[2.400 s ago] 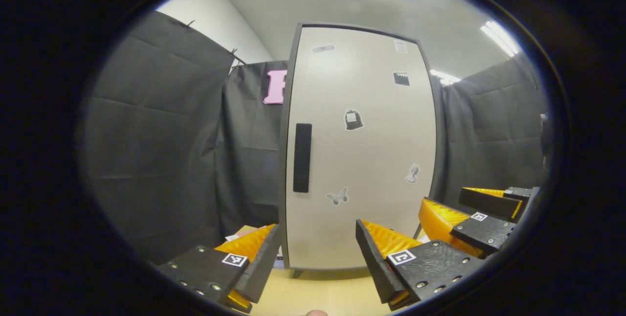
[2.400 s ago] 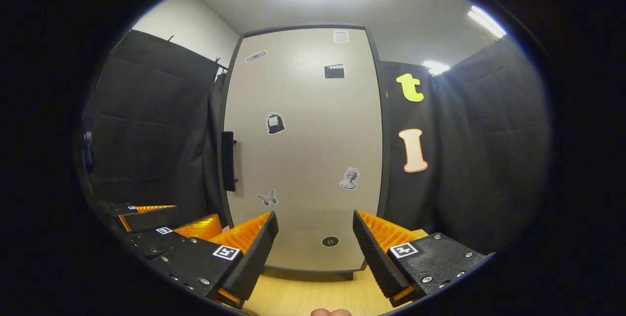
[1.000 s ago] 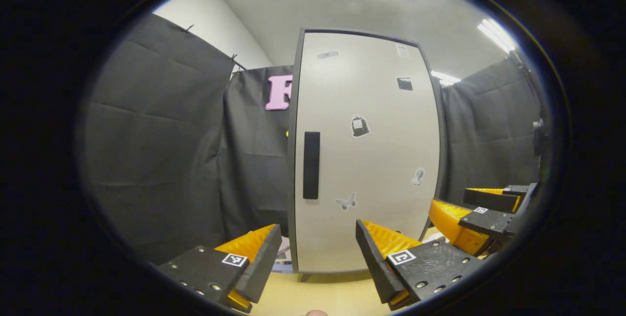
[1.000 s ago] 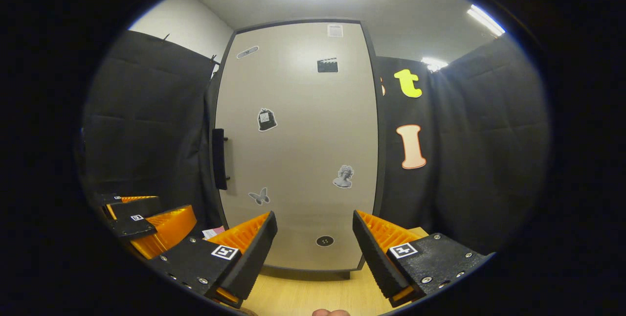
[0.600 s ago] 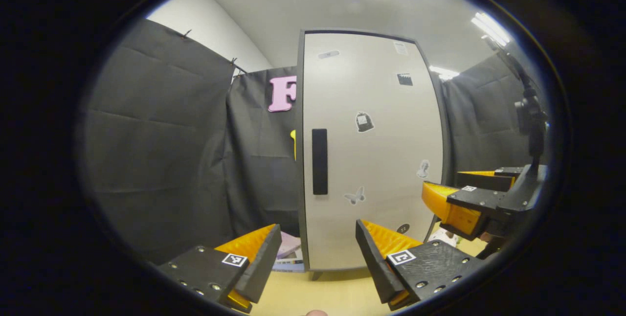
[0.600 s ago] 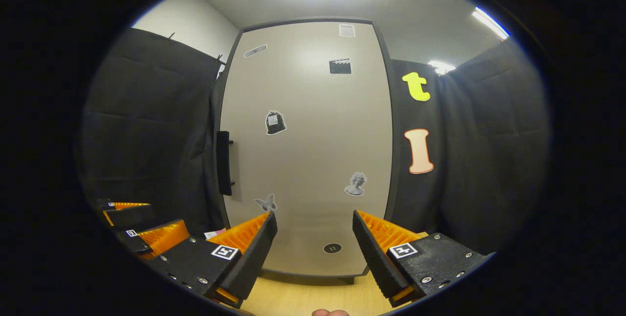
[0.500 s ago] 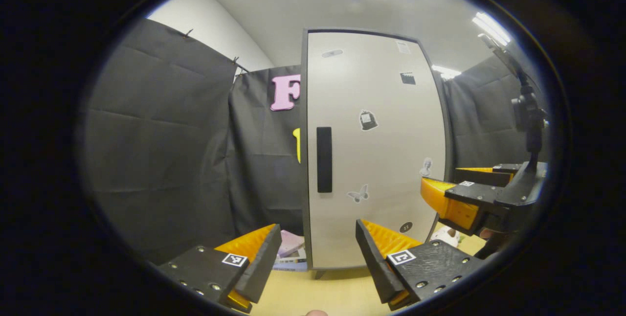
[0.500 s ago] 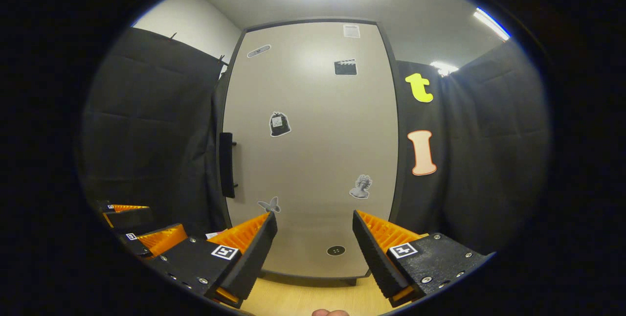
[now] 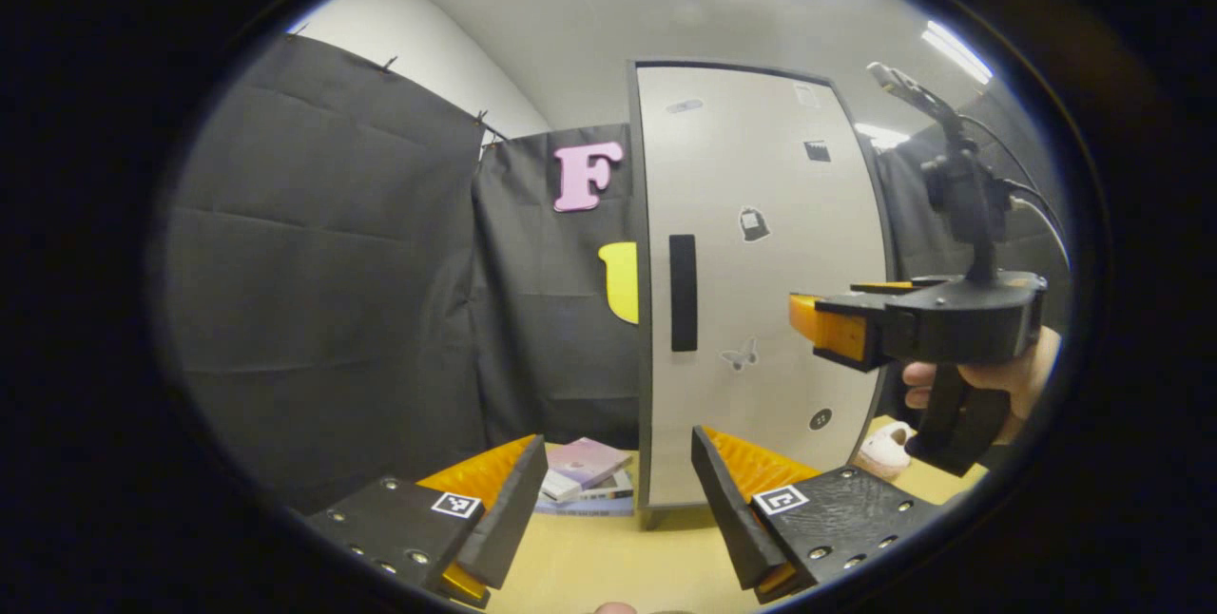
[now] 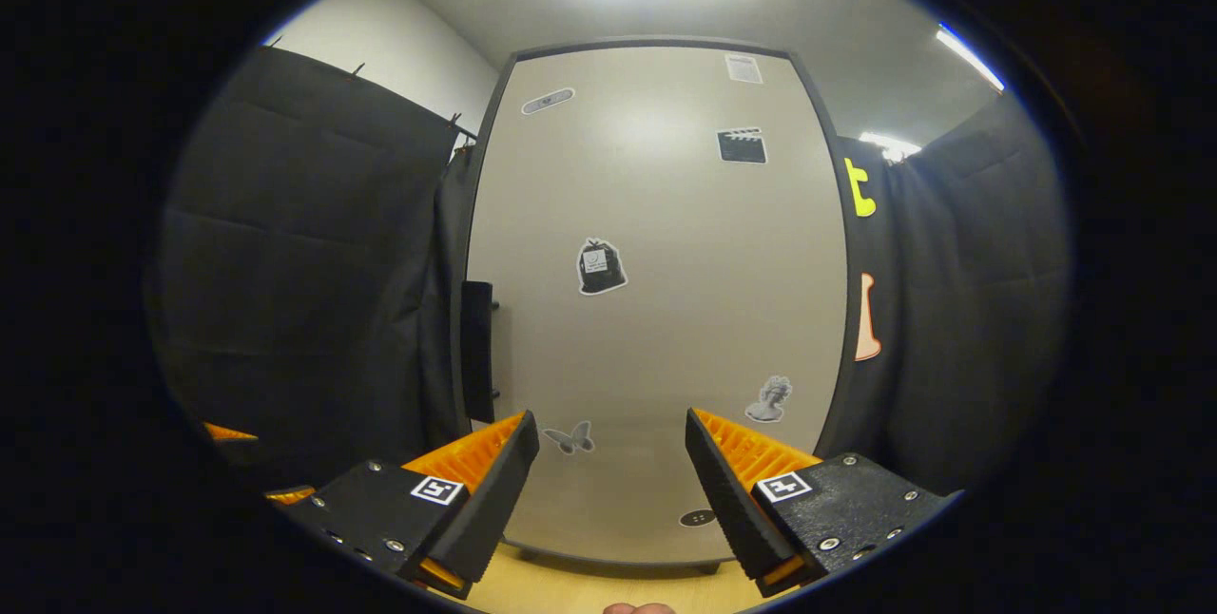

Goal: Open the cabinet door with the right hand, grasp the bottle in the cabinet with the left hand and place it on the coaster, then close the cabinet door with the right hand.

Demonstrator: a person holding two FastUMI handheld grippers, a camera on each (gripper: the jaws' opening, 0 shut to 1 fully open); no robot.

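In the left gripper view, soft black cloth with folds hangs on the left. A small stack of flat books (image 9: 582,473) lies on the smooth, light wood table (image 9: 608,562), near its far edge and just left of the cabinet. The left tool (image 9: 618,500) is at the bottom of this view. Its two wedge-shaped fingers have ridged inner faces. They are spread wide apart and hold nothing.

The cabinet (image 9: 761,281) is tall and boxy, with a dark frame. It stands on the table at the far edge. Its door (image 10: 656,310) is flat, smooth and pale, and it is closed. A long, thin black handle (image 9: 683,293) runs up and down near the left edge of the door. Little stickers dot the door: a butterfly (image 10: 570,438), a black bag (image 10: 599,267) and a stone head (image 10: 770,400).

Right of the handle, a hand (image 9: 989,386) holds the right tool (image 9: 808,319) up in front of the door. It is level with the handle but not touching it. A small pale slipper-shaped thing (image 9: 884,450) lies on the table by the cabinet's right side.

In the right gripper view, the right tool's fingers (image 10: 490,471) are also spread wide and hold nothing. The bottle cannot be seen, because the door is closed.
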